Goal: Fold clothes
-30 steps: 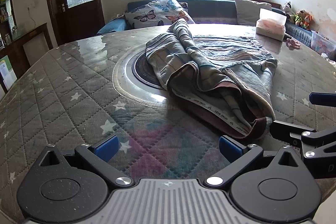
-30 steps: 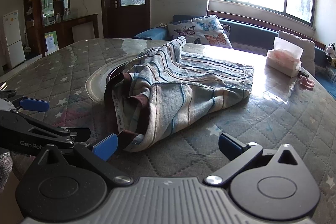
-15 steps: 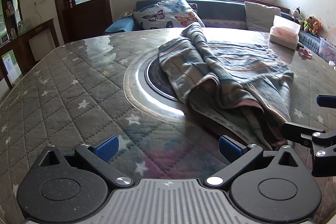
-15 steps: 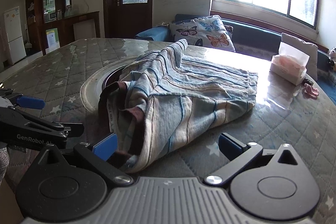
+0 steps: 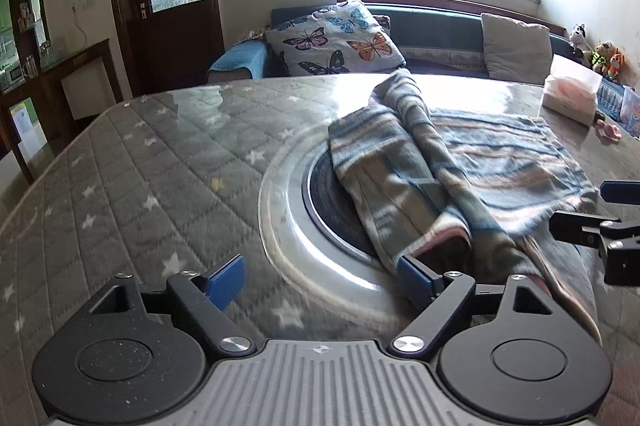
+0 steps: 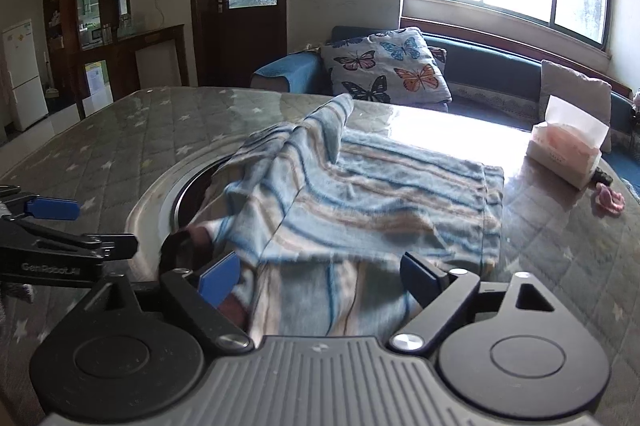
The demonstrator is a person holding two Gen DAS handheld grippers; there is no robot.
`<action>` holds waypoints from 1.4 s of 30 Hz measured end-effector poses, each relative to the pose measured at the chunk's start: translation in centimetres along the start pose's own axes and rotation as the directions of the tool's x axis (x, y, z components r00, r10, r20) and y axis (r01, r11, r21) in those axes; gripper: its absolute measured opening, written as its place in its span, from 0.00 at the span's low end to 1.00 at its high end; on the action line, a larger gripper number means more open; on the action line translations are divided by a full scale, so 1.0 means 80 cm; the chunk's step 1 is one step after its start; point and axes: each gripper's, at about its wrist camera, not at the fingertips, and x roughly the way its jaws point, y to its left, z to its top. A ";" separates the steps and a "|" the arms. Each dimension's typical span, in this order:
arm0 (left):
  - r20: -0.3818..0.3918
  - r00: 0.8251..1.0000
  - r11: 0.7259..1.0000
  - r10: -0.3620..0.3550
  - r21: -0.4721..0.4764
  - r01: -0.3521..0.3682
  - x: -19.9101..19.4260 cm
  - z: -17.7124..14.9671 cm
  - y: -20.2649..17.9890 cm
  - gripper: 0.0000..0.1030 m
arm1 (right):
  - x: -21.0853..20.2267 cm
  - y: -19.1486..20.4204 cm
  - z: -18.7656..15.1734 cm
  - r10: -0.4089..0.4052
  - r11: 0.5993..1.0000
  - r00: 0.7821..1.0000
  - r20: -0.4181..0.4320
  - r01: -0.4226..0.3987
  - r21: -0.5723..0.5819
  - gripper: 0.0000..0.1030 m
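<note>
A striped blue and beige garment (image 5: 460,162) lies crumpled on the star-patterned table (image 5: 160,162), partly over a round steel inset (image 5: 288,226). My left gripper (image 5: 320,278) is at the garment's near left corner with its jaws closing. Its right finger (image 5: 416,280) is at the cloth's edge, and only bare table shows between the pads. My right gripper (image 6: 320,276) is over the near hem of the garment (image 6: 360,202), also closing. Cloth lies between its pads, which do not press on it. Each gripper shows at the edge of the other's view.
A tissue box (image 6: 564,154) and a small pink thing (image 6: 610,200) sit at the table's far right. Behind the table are a sofa with a butterfly pillow (image 5: 332,42), a grey cushion (image 5: 516,46) and soft toys. A dark door and shelves stand at the left.
Both grippers have moved forward onto the garment and their jaws have narrowed a little. The near hem, which lay ahead of the right gripper, now lies between its fingers.
</note>
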 end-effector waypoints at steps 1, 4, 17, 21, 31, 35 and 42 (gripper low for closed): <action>0.002 1.000 1.000 0.004 0.004 -0.004 0.004 0.005 0.001 0.78 | 0.007 -0.004 0.005 -0.006 1.000 1.000 -0.005 0.006 0.003 0.79; 0.002 1.000 1.000 0.014 0.014 -0.014 0.018 0.021 0.005 0.72 | 0.026 -0.021 0.012 -0.014 0.999 0.999 -0.032 0.015 0.030 0.69; -0.043 0.999 1.000 -0.010 0.022 0.011 0.104 0.086 0.006 0.57 | 0.099 -0.021 0.043 0.110 0.991 0.989 -0.101 -0.101 0.093 0.44; -0.061 0.997 0.999 -0.042 0.016 0.043 0.127 0.095 0.006 0.57 | 0.127 -0.010 0.048 0.121 0.990 0.984 -0.133 -0.110 0.092 0.41; -0.077 0.993 0.996 -0.089 0.022 0.091 0.167 0.110 0.006 0.57 | 0.147 -0.007 0.041 0.148 0.985 0.975 -0.163 -0.131 0.114 0.26; -0.081 0.990 0.993 -0.115 -0.002 0.115 0.179 0.114 0.007 0.58 | 0.151 -0.002 0.040 0.145 0.986 0.976 -0.162 -0.130 0.100 0.26; -0.100 0.986 0.991 -0.134 -0.012 0.134 0.197 0.118 0.006 0.45 | 0.145 -0.005 0.038 0.137 0.987 0.979 -0.153 -0.123 0.103 0.03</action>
